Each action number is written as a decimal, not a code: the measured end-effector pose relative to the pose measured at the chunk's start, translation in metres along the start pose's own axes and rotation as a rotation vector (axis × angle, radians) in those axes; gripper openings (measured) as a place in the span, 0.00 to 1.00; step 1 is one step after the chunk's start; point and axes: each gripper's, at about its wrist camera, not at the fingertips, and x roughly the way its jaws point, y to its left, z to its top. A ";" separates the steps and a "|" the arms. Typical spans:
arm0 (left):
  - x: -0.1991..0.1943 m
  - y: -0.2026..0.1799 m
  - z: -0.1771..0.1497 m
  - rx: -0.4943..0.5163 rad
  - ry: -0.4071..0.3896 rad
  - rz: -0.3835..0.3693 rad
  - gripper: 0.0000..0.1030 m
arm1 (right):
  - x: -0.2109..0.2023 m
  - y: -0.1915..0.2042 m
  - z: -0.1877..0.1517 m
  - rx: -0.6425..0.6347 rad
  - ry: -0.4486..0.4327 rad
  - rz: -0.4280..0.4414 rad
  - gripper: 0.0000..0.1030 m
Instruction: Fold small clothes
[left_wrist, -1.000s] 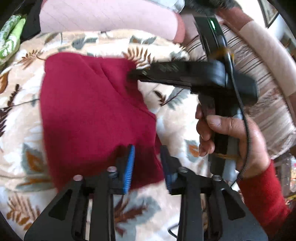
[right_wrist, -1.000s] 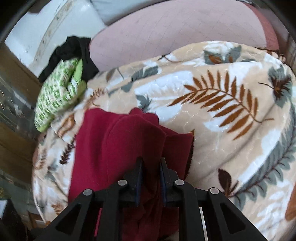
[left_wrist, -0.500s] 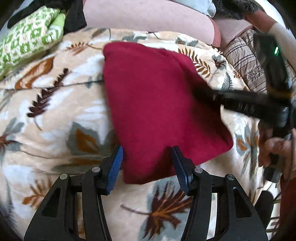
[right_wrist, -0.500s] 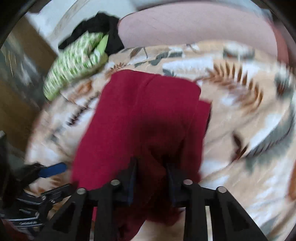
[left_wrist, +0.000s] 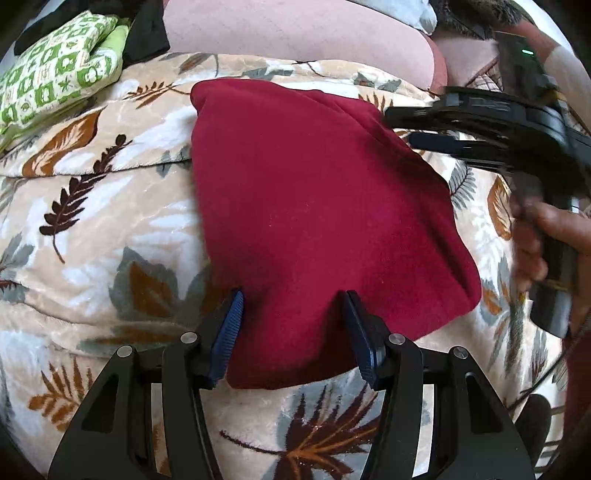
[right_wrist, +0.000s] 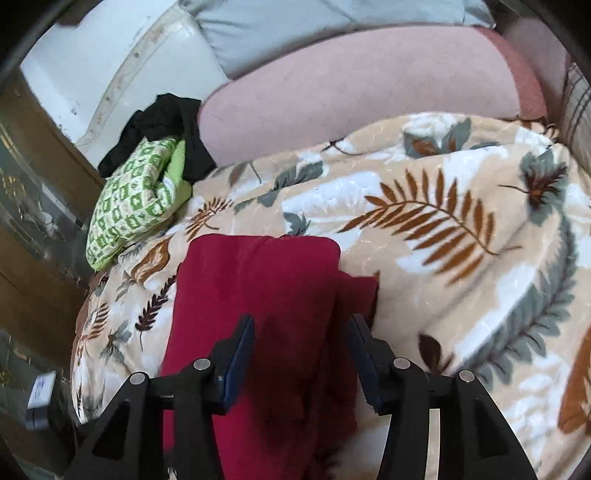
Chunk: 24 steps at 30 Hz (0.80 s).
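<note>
A dark red garment (left_wrist: 317, 206) lies folded on a leaf-patterned blanket (left_wrist: 92, 221). It also shows in the right wrist view (right_wrist: 258, 295). My left gripper (left_wrist: 291, 325) is open, its blue pads either side of the garment's near edge, holding nothing. My right gripper (right_wrist: 301, 347) is open just above the garment's near end, holding nothing. In the left wrist view the right gripper (left_wrist: 417, 129) sits at the garment's right edge, held by a hand.
A folded green-and-white patterned cloth (right_wrist: 136, 199) and a black garment (right_wrist: 166, 122) lie at the blanket's far left. A pink cushion (right_wrist: 351, 81) lies behind the blanket. A striped cushion (right_wrist: 576, 103) is at the right.
My right gripper opened and let go of the red garment, which now lies flat and folded. My left gripper opened wider and drew back to the near edge.
</note>
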 end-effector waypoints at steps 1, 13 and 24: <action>0.000 0.000 0.001 -0.001 0.000 0.001 0.53 | 0.009 0.002 0.002 -0.007 0.013 -0.001 0.42; 0.004 0.006 0.002 -0.033 -0.003 -0.010 0.58 | 0.017 0.001 0.013 -0.042 -0.006 -0.198 0.11; 0.000 0.003 -0.003 -0.046 -0.005 0.030 0.58 | 0.009 0.042 -0.061 -0.225 0.081 -0.158 0.13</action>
